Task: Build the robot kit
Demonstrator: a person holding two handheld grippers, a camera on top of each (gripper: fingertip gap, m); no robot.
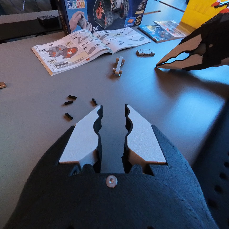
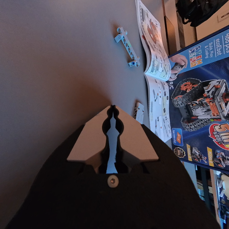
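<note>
My left gripper [image 1: 113,105] is open and empty, low over the grey table [image 1: 37,130]. Several small black pins lie just left of its tips, the nearest one [image 1: 94,101] by the left fingertip. A grey beam assembly [image 1: 118,66] lies ahead of it; it also shows in the right wrist view [image 2: 127,47]. My right gripper [image 2: 113,105] is shut with nothing between its tips, which rest at the table surface. It shows in the left wrist view at the right [image 1: 157,65]. A small light grey panel piece [image 2: 139,112] lies right of its tips, also in the left wrist view [image 1: 145,52].
An open instruction booklet [image 1: 86,48] lies beyond the parts, also in the right wrist view [image 2: 156,69]. A blue toy box [image 1: 105,13] stands behind it, with flat booklets [image 1: 161,31] and a yellow box [image 1: 200,13] to the right. A small tan piece [image 1: 2,85] sits at the left edge. About 20 cm separates my left fingertips from my right. My left gripper's tips are some 20 cm from the small tan piece [image 1: 2,85].
</note>
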